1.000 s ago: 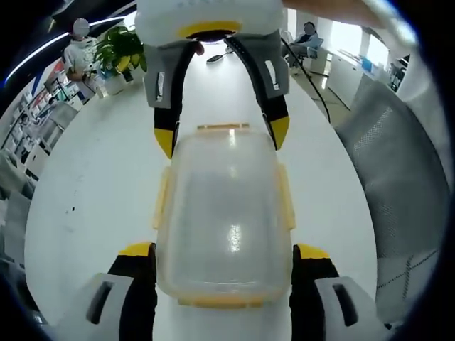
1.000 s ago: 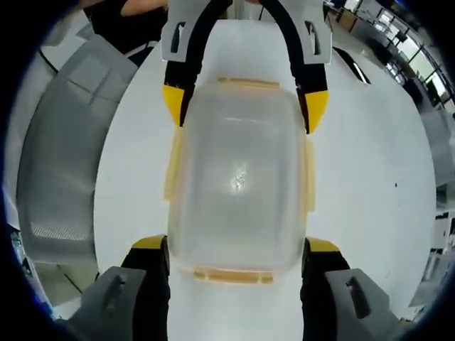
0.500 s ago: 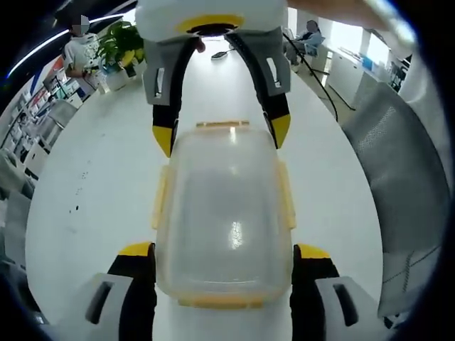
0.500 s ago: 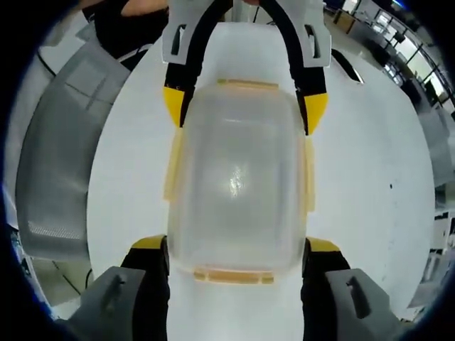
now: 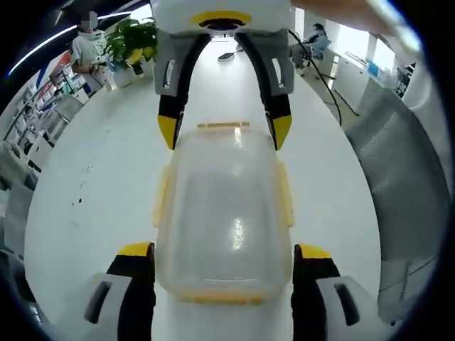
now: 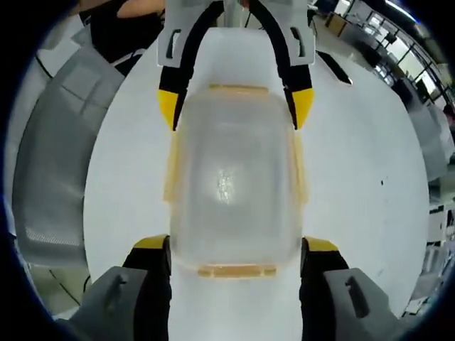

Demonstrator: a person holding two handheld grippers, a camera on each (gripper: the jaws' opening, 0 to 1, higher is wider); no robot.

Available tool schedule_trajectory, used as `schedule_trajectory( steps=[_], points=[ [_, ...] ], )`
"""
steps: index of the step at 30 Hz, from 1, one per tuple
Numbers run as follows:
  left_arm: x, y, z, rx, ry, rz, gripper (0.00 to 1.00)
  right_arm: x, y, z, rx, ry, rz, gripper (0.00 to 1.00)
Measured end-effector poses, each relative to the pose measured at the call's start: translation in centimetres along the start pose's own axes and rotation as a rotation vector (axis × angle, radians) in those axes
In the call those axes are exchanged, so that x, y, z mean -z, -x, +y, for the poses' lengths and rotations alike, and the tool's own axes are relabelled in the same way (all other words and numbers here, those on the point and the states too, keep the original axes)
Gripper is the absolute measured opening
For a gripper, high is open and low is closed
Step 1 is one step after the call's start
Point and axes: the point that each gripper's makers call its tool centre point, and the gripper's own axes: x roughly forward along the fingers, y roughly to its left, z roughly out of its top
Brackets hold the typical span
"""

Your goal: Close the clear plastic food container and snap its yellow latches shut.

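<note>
Straddling the clear container (image 5: 224,213) from opposite ends, left tool (image 5: 222,257) and right tool (image 6: 232,252) stand open; it sits mid-frame on the white table (image 5: 92,185), long axis along both tools, yellow latches (image 5: 286,195) equally near.

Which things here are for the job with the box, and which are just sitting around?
For the job:
- clear plastic box with its lid on
- its yellow latches
- left hand-held gripper
- right hand-held gripper

Just around:
- white table
- grey mesh chair
- potted plant
- person standing far off
</note>
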Motion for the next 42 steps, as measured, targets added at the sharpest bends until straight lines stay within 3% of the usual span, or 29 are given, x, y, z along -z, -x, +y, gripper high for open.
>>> schedule_trajectory(
  steps=[3, 6, 10, 12, 13, 15, 19, 21, 25, 29, 31, 34, 35, 38, 42],
  points=[
    [-0.2, 0.4, 0.1, -0.038, -0.049, -0.027, 0.81, 0.1, 0.6, 0.1, 0.015, 0.033, -0.017, 0.68],
    [-0.3, 1.0, -0.3, -0.065, -0.013, -0.050, 0.87, 0.4, 1.3, 0.4, 0.027, 0.018, -0.025, 0.67],
    [0.2, 1.6, -1.2, -0.102, 0.073, -0.068, 0.99, 0.2, 2.3, 0.5, 0.081, 0.042, -0.072, 0.77],
    [-0.5, 1.9, -1.9, -0.098, 0.142, -0.128, 0.99, -0.4, 2.9, 0.9, 0.104, -0.017, -0.135, 0.86],
    [-1.5, 2.4, -2.8, -0.066, 0.228, -0.199, 0.99, -0.7, 3.1, 1.1, 0.109, -0.040, -0.161, 0.93],
    [-2.2, 3.1, -3.2, -0.069, 0.272, -0.263, 0.99, -1.2, 3.6, 1.7, 0.120, -0.033, -0.204, 0.97],
    [-2.6, 4.0, -3.6, -0.112, 0.257, -0.291, 0.99, -1.2, 4.1, 2.5, 0.144, -0.041, -0.225, 0.98],
    [-2.8, 4.3, -4.1, -0.113, 0.279, -0.311, 0.99, -1.2, 4.2, 2.8, 0.153, -0.120, -0.241, 0.96],
    [-2.7, 4.8, -4.4, -0.155, 0.317, -0.337, 0.99, -1.9, 4.6, 3.9, 0.152, -0.146, -0.297, 0.98],
    [-3.4, 6.0, -4.5, -0.211, 0.384, -0.425, 0.99, -2.6, 5.5, 3.1, 0.259, -0.232, -0.376, 0.98],
    [-3.9, 7.1, -4.5, -0.250, 0.378, -0.484, 0.99, -3.3, 6.0, 3.2, 0.279, -0.246, -0.436, 0.98],
    [-2.8, 8.0, -4.5, -0.313, 0.427, -0.464, 0.99, -4.4, 6.7, 4.9, 0.222, -0.359, -0.545, 0.96],
    [-2.6, 8.2, -4.9, -0.303, 0.436, -0.463, 0.99, -4.7, 7.1, 5.3, 0.220, -0.379, -0.582, 0.96],
    [-2.2, 9.4, -5.3, -0.338, 0.493, -0.521, 0.99, -4.6, 7.6, 6.1, 0.250, -0.371, -0.599, 0.95],
    [-1.0, 10.0, -7.3, -0.334, 0.502, -0.524, 0.99, -3.9, 8.1, 6.8, 0.303, -0.412, -0.603, 0.92]
  ],
)
